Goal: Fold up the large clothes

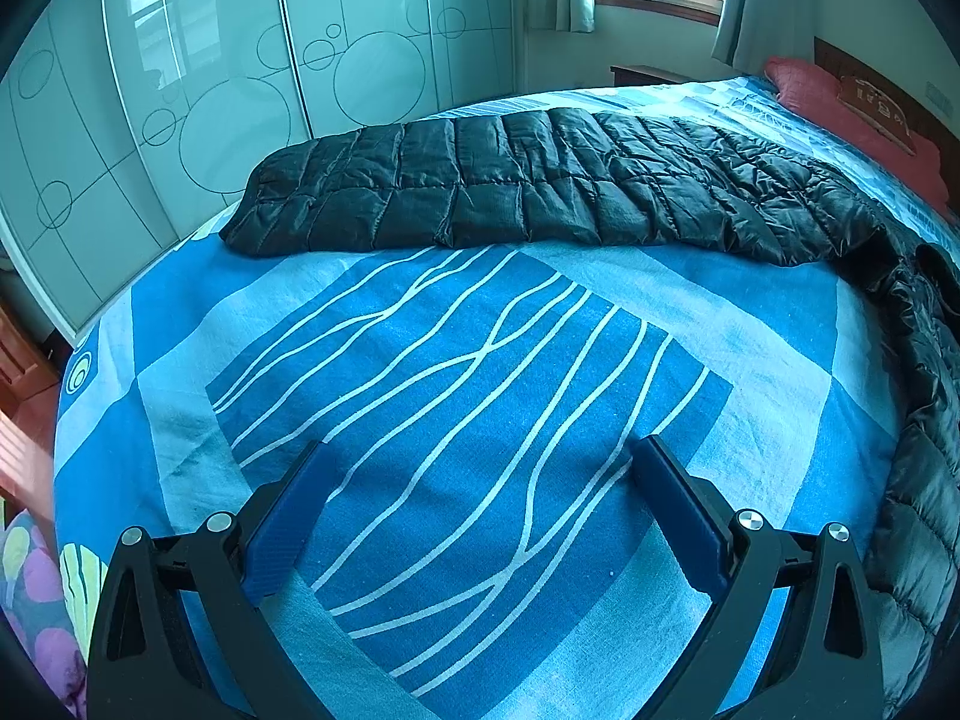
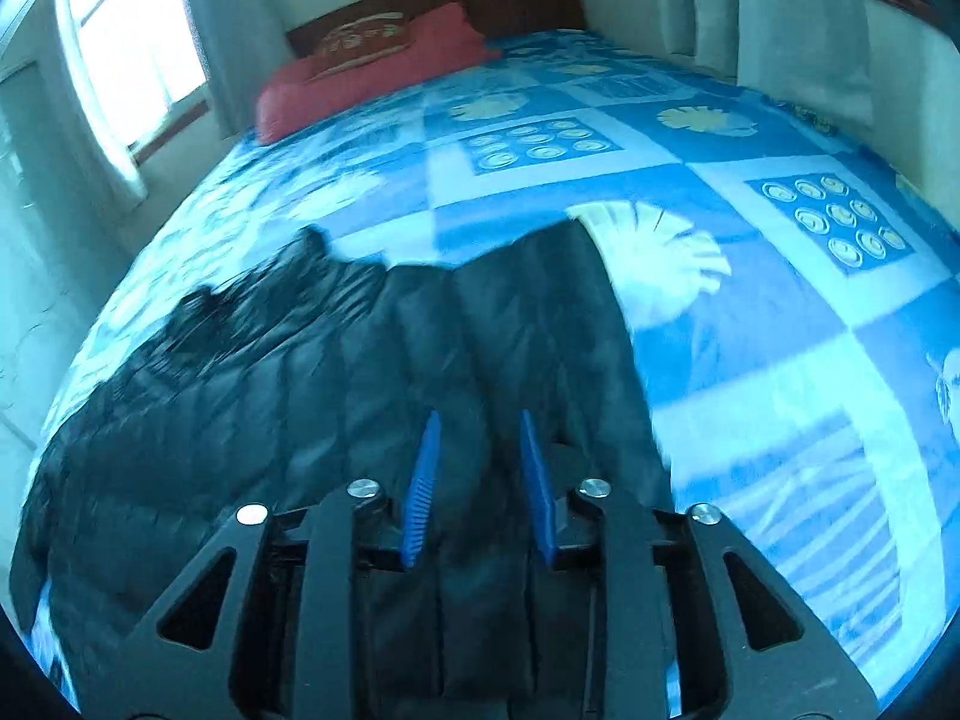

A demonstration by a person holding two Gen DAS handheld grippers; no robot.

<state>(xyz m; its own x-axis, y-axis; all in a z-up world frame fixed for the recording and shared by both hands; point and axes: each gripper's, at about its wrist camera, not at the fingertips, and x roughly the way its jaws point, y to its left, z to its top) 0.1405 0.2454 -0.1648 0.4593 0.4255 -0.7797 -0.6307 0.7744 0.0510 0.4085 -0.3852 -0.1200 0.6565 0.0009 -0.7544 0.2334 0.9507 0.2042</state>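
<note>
While the left gripper (image 1: 480,474) hangs spread over the bedsheet (image 1: 456,372), the right gripper (image 2: 477,456), narrowly parted and empty, nears the black puffer jacket (image 2: 336,360), seemingly to pinch an edge.

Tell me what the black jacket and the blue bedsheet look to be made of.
Black jacket: likely a thin synthetic shell over padding; stitched puffy squares, faint sheen, fine crinkles. Blue bedsheet: probably matte woven cotton; visible weave grain, soft creases.
</note>
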